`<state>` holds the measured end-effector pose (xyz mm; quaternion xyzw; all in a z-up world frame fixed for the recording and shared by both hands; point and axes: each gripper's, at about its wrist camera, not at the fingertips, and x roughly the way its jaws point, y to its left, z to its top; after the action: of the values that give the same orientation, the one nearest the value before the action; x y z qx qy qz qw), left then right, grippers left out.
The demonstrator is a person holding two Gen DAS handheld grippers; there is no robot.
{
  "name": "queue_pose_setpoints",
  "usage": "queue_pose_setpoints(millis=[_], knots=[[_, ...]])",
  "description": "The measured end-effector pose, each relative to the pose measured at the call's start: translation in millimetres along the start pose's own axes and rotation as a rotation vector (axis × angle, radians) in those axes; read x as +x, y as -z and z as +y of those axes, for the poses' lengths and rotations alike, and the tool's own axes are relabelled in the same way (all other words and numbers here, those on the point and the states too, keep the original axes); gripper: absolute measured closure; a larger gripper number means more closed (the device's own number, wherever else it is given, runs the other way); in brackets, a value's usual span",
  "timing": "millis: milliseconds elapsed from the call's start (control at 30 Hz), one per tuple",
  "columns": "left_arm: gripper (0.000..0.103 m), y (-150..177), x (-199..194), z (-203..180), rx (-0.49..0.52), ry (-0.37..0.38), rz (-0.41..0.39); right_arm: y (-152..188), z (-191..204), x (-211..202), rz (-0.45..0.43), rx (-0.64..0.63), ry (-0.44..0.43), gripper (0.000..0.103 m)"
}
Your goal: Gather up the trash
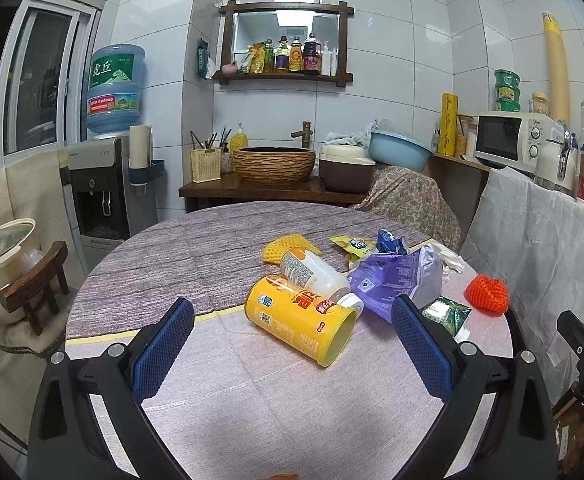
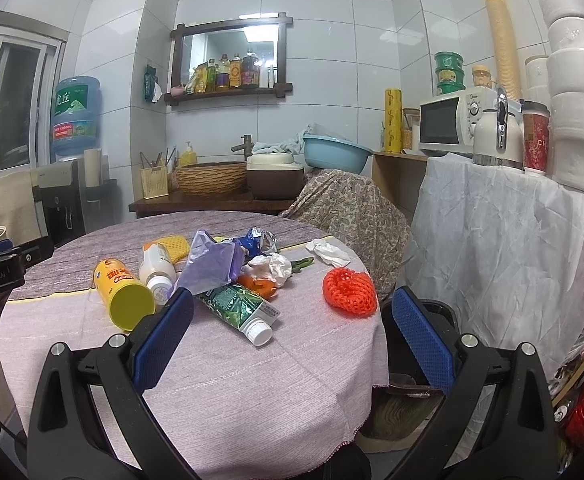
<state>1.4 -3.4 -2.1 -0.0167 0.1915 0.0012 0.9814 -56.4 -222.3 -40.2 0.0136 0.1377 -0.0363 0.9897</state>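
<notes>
Trash lies in a heap on the round table [image 1: 211, 248]: a yellow can [image 1: 298, 318] on its side, a white bottle [image 1: 314, 274], a purple plastic bag [image 1: 396, 280], a green carton [image 2: 237, 306], an orange-red foam net [image 2: 348, 286], a yellow net [image 1: 287, 246], snack wrappers [image 1: 356, 245] and crumpled tissues [image 2: 328, 251]. My left gripper [image 1: 292, 344] is open and empty, just short of the yellow can. My right gripper [image 2: 292, 332] is open and empty, with the green carton just beyond its left finger. A dark bin [image 2: 416, 380] stands below the table's right edge.
A wooden counter [image 1: 251, 190] with a basket sink, rice cooker and blue basin stands behind the table. A microwave [image 2: 448, 126], flask and stacked cups sit on a cloth-covered shelf at right. A water dispenser [image 1: 99, 184] and a stool with a pot stand at left.
</notes>
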Motion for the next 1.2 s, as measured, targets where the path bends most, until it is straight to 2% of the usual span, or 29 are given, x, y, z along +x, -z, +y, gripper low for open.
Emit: queue_pose_setpoints(millis=[1200], knots=[[0.005, 0.6, -0.5, 0.9, -0.002, 0.000, 0.004, -0.7, -1.3, -0.3, 0.008, 0.001, -0.005, 0.005]])
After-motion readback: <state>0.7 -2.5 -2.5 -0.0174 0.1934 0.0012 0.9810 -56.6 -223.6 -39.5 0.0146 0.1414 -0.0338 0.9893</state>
